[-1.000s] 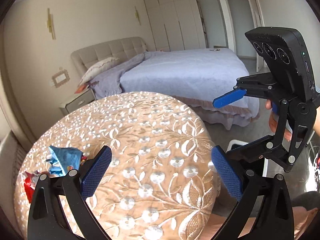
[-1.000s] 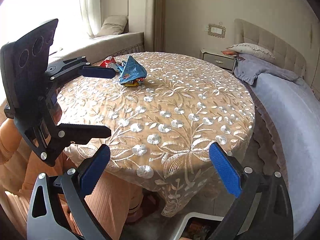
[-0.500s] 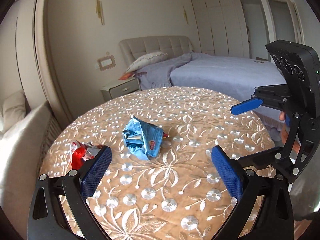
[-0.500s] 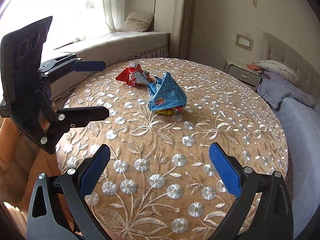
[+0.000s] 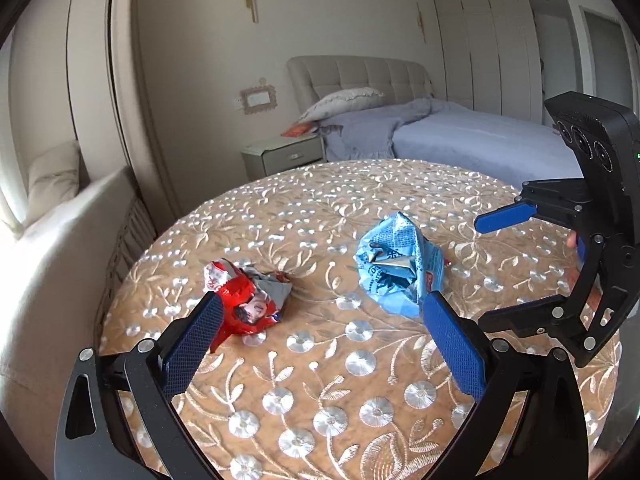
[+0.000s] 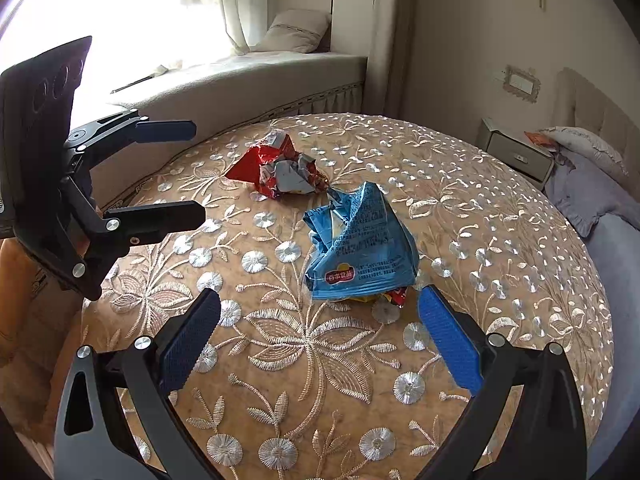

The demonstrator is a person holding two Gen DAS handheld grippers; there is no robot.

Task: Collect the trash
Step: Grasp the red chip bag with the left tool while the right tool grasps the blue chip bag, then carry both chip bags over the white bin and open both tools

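A: Left gripper (image 5: 320, 332) status?

B: Fingers (image 5: 192, 340) spread wide, holding nothing, low over the round counter with the tan floral-embroidered cloth (image 5: 320, 380). The crumpled red-and-silver snack wrapper (image 5: 250, 294) lies on the cloth just beyond its left fingertip, partly overlapped by it in view. The crumpled light-blue snack bag (image 5: 398, 270) sits just ahead of the right fingertip.

A: Right gripper (image 6: 318, 332)?

B: Also wide apart and empty. The blue bag (image 6: 360, 248) lies between and just ahead of its fingers (image 6: 448, 340), nearer the right one; touching or not, I can't tell. The red wrapper (image 6: 278, 170) is further ahead, close beside the bag's far corner.

A: Grippers relative to each other?

B: The left one (image 6: 168, 176) shows to the left in the right wrist view; the right one (image 5: 504, 268) shows to the right in the left wrist view.
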